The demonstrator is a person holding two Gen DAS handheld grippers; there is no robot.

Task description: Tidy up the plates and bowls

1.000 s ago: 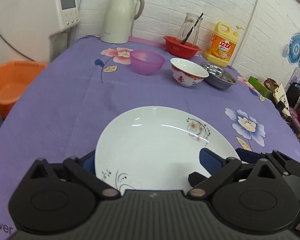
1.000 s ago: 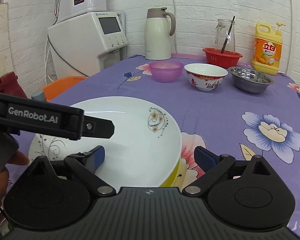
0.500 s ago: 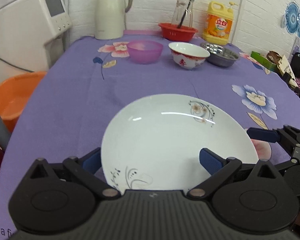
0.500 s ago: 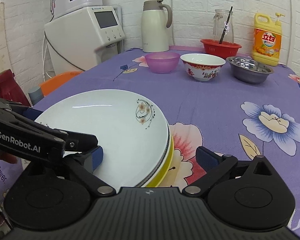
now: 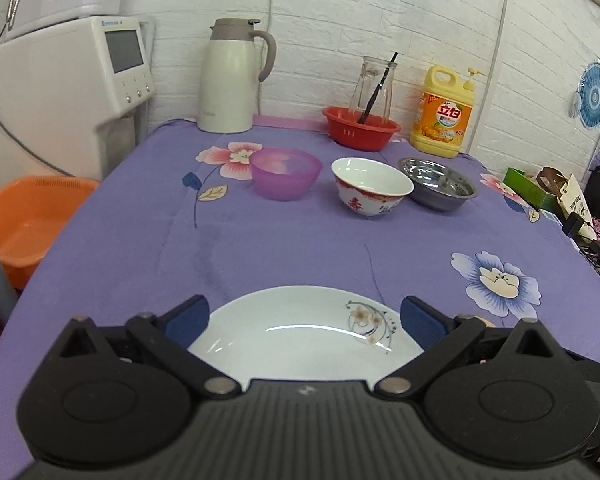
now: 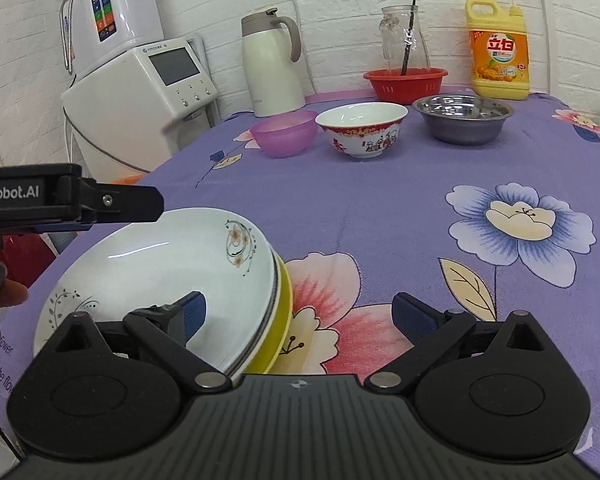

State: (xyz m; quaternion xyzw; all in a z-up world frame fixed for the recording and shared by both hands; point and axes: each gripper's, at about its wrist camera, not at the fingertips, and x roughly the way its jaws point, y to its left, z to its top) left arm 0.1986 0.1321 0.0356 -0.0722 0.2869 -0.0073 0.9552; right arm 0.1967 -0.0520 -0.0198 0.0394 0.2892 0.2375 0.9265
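Plates are seen stacked at the near edge of the purple floral tablecloth (image 6: 380, 208): a white floral plate (image 6: 160, 276) lies on top, with a yellow plate (image 6: 280, 320) showing beneath its right rim. The left gripper (image 5: 304, 318) is held above this stack with its jaws spread wide and nothing between them; its blue fingertips (image 5: 188, 320) flank the top plate's far rim without any visible contact. The right gripper (image 6: 296, 316) is likewise opened wide and empty, its left pad seen in front of the stack and its right pad over the cloth. Farther back, a row is formed by a purple plastic bowl (image 5: 286, 178), a red-and-white porcelain bowl (image 5: 370, 192) and a steel bowl (image 5: 438, 188). Behind them stand a cream thermos jug (image 5: 230, 76), a red basket (image 5: 360, 128) and a yellow detergent bottle (image 5: 446, 114).
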